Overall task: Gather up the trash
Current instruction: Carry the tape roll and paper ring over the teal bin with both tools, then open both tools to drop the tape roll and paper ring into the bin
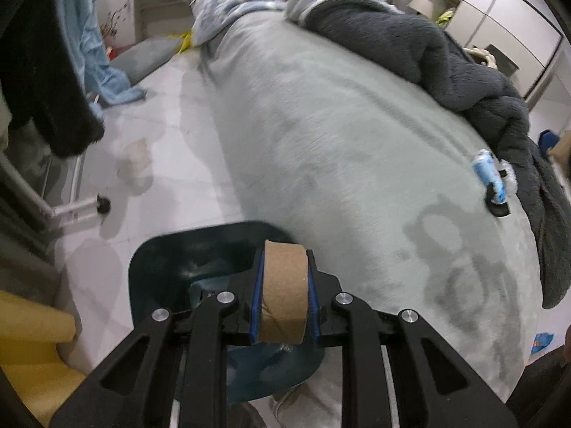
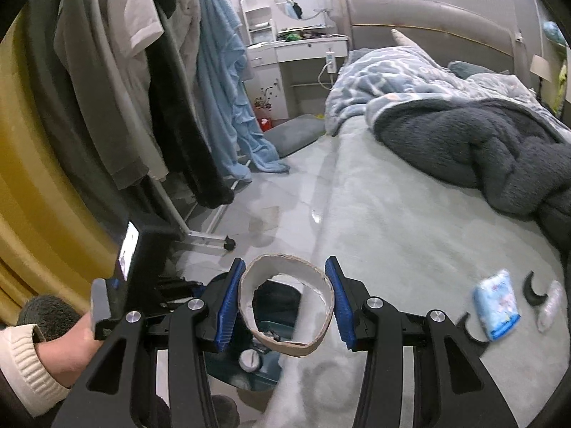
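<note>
My left gripper (image 1: 284, 249) is shut on a brown cardboard tube (image 1: 283, 292), pinched between its blue pads. It hangs over the dark teal trash bin (image 1: 167, 260) on the floor by the bed. The right gripper (image 2: 285, 267) is shut on a wide cardboard ring (image 2: 289, 347), its blue pads (image 2: 228, 306) pressing both sides. Through the ring I see the same bin (image 2: 249, 374) with some rubbish inside. A hand (image 2: 67, 349) in a cream cuff holds the left gripper's body (image 2: 142, 260) at the left of the right wrist view.
On the pale green bed (image 2: 392, 232) lie a blue tissue pack (image 2: 496, 303), black curved pieces (image 2: 533, 290) and a clear wrapper (image 2: 551, 306). A dark fleece blanket (image 2: 464, 149) covers the far side. A clothes rack (image 2: 200, 235) and a yellow curtain (image 2: 32, 178) stand left.
</note>
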Available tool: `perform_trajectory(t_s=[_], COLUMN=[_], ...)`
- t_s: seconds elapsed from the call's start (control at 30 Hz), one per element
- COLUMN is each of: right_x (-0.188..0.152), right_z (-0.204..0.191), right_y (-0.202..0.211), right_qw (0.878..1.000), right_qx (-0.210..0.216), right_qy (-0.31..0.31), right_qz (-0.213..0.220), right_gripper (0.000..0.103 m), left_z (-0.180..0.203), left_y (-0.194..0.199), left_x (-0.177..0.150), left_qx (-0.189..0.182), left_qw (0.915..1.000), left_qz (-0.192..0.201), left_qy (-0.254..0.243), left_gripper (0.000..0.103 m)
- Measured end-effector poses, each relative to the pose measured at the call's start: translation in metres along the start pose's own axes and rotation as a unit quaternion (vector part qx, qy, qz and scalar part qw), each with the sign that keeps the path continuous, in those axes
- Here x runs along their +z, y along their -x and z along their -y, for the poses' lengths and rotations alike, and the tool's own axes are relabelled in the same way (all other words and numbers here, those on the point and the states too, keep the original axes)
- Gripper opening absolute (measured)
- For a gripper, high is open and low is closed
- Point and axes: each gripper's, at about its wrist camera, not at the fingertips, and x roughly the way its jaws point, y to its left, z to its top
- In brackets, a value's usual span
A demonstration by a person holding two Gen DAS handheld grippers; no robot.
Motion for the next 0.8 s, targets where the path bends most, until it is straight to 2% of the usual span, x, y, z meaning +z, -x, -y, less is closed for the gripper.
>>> perform_trajectory(t_s=[0.23,0.53,0.8], right_x=[0.006,0.001,-0.007], right_z=[-0.021,-0.046,-0.055], right_y=[-0.026,-0.062,-0.095], right_qw=[1.000,0.998,0.996], right_qx=[0.017,0.036,0.041], right_qy=[0.013,0.026,0.028], right_qz=[-0.014,-0.044,-0.077], right_gripper=[0.047,0.047,0.047], left_z=[-0.032,-0.071,-0.078], left_y=[-0.007,-0.023,-0.043], left_x=[-0.009,-0.024,-0.042], left_qx=[0.012,0.004,-0.003], left_qw=[0.9994,0.9958,0.9921], left_qz=[-0.024,-0.064,-0.112], left_qy=[0.024,0.066,0.056], left_gripper=[0.023,0.023,0.023])
